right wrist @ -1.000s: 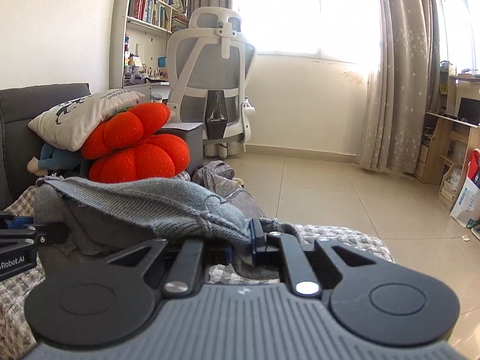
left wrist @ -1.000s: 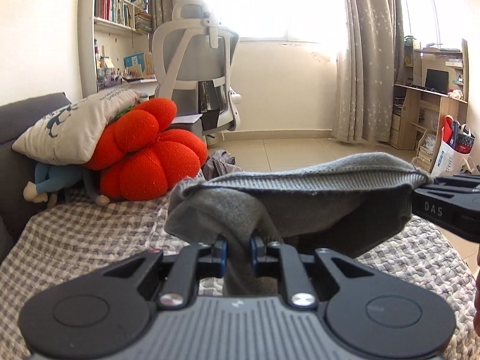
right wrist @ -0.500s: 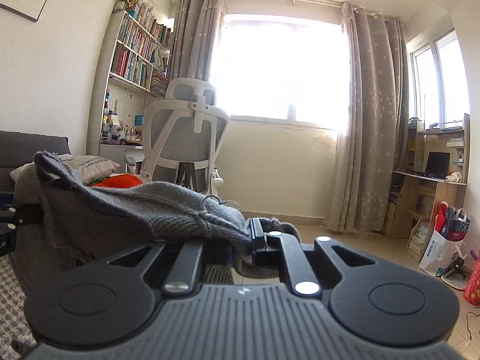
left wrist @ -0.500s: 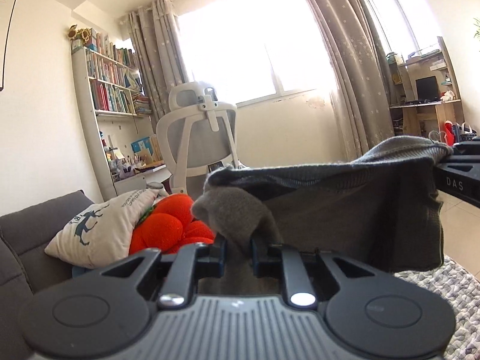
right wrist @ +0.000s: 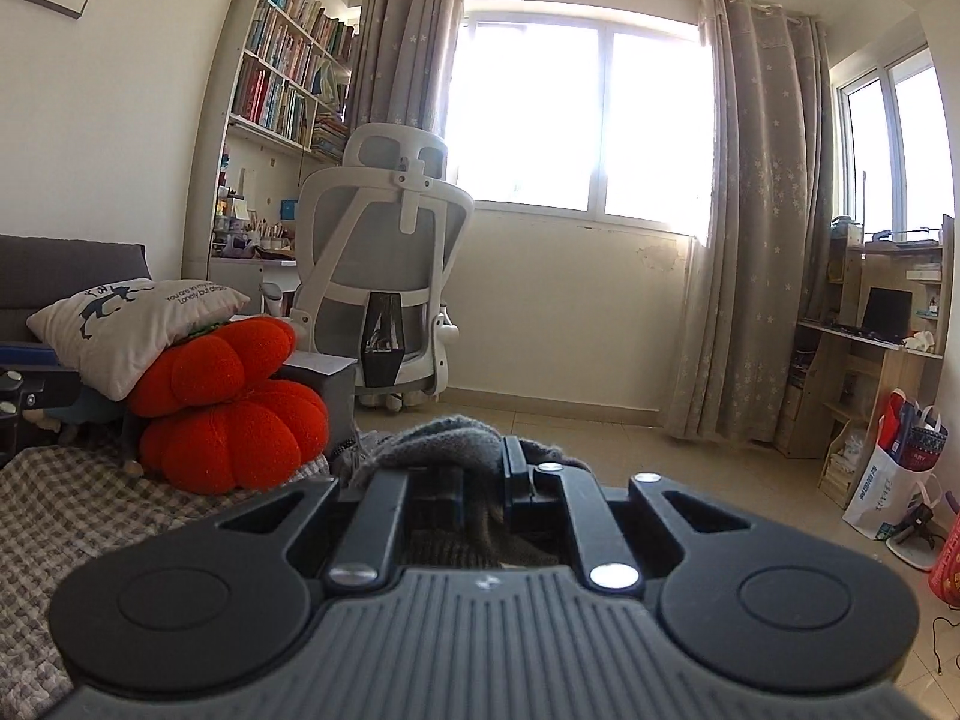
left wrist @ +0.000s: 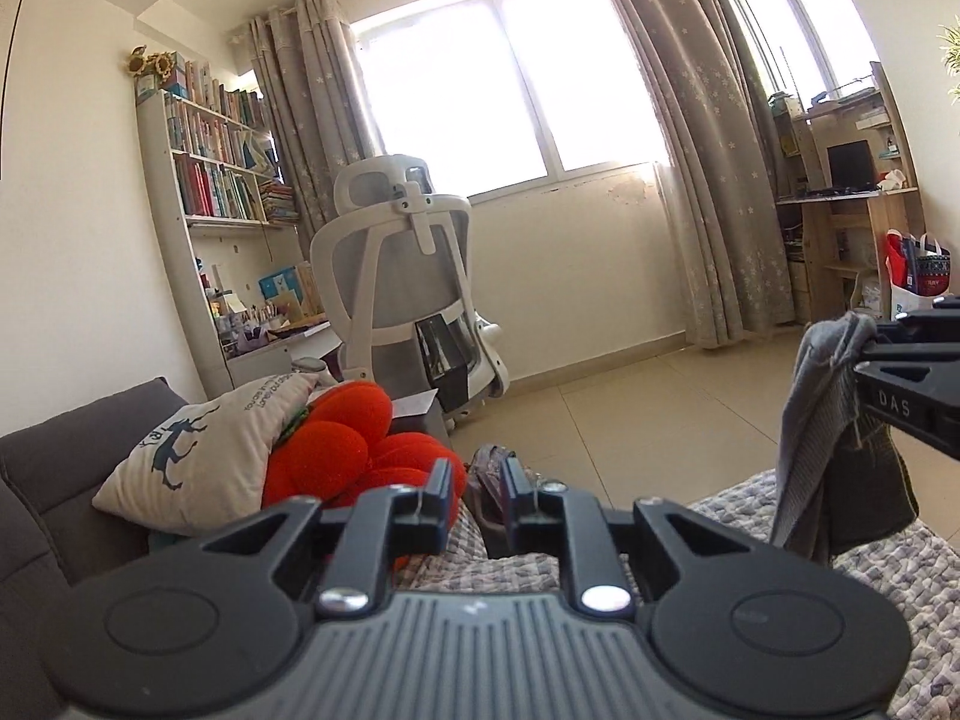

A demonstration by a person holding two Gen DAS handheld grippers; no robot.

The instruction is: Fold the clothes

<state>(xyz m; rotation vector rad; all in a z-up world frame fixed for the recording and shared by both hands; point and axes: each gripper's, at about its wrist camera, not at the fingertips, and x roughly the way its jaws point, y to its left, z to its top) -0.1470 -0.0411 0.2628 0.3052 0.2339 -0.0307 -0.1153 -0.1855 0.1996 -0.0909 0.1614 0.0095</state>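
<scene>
The left tool (left wrist: 474, 495) now stands slightly parted and empty, having let go of the grey knit garment (left wrist: 819, 438). The garment hangs over the checked bed cover (left wrist: 888, 552), clamped only in the right tool (right wrist: 483, 483).

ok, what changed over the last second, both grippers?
The left gripper has let go of the grey knit garment: its jaws now stand apart and empty. The garment, stretched between both grippers before, now hangs in a bunch from the right gripper alone. Both views tilted upward. Unchanged: right jaws clamped on the knit, orange cushion and pillow in place.
</scene>
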